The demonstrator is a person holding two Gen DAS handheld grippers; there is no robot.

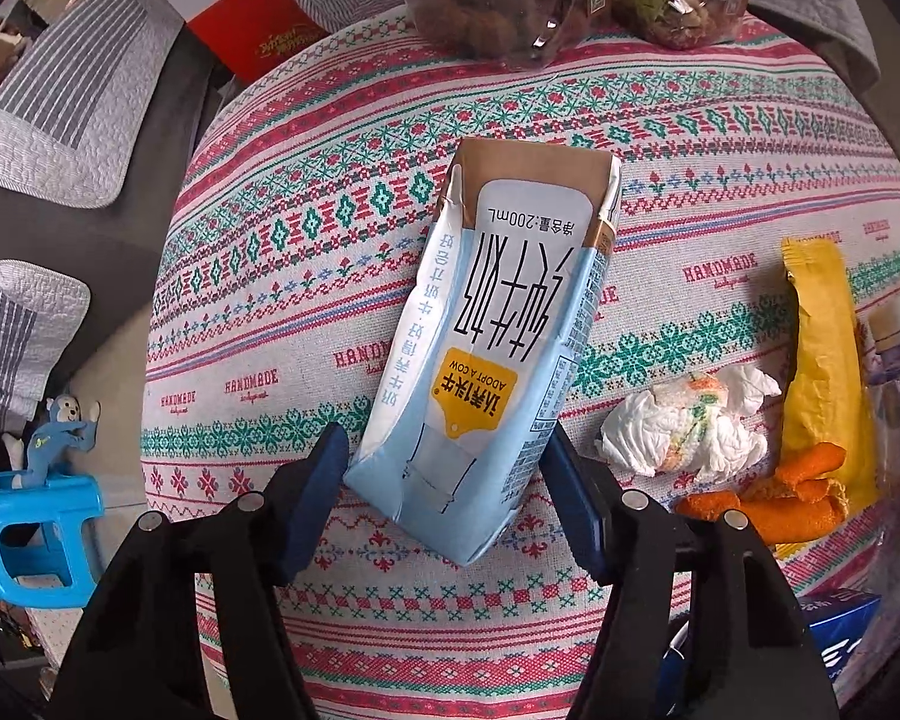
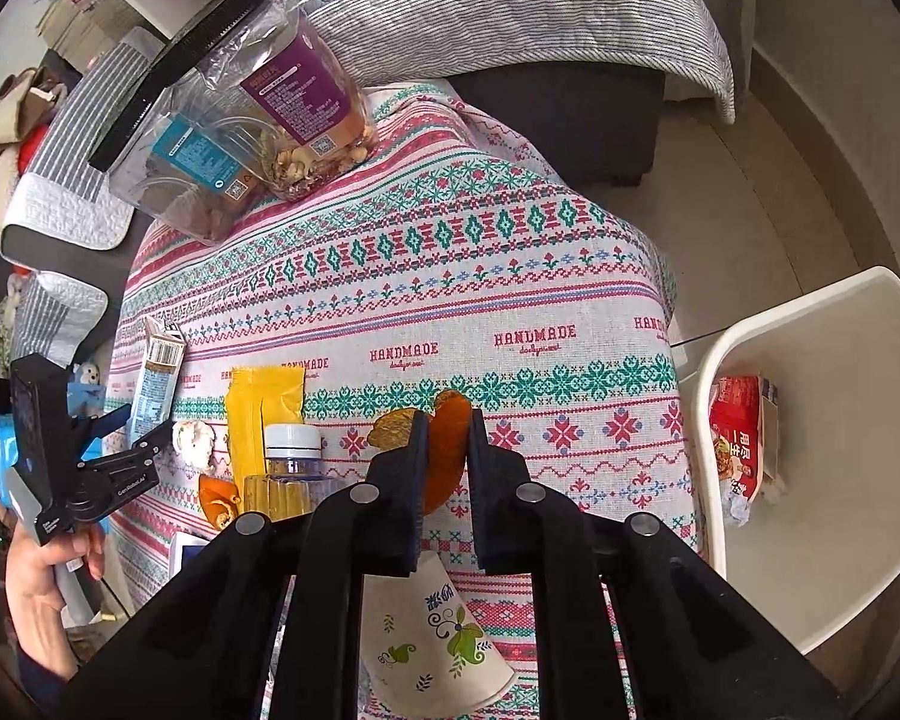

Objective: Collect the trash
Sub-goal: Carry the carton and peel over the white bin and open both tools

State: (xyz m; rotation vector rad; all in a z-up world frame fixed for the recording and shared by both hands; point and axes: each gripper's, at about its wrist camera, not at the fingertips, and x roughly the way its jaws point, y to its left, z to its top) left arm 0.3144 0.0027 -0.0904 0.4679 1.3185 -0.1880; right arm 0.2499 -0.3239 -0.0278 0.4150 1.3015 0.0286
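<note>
Left gripper (image 1: 444, 468): fingers apart, straddling the near end of the milk carton (image 1: 492, 348). The right pad looks to meet the carton's edge; a sliver of cloth shows beside the left pad. Cannot tell if it is gripped. The carton lies flat on the tabletop (image 1: 690, 180), under a patterned cloth, its long axis running 6 to 12 o'clock in the left wrist view.

Right gripper (image 2: 447, 450): fingers nearly together, clamped on a piece of orange peel (image 2: 450, 444), which is held above the cloth.

In the left wrist view, from the carton:
- crumpled tissue (image 1: 690, 426) at 4 o'clock
- yellow wrapper (image 1: 822, 348) at 3 o'clock
- more peel (image 1: 774, 492) beside the tissue, at 4 o'clock

In the right wrist view:
- white bin (image 2: 822, 432) off the tabletop edge at 3 o'clock, with a red packet (image 2: 738, 432) inside
- paper cup (image 2: 438, 636) lying under the right gripper
- plastic bottle (image 2: 291, 462) at 9 o'clock of the held peel
</note>
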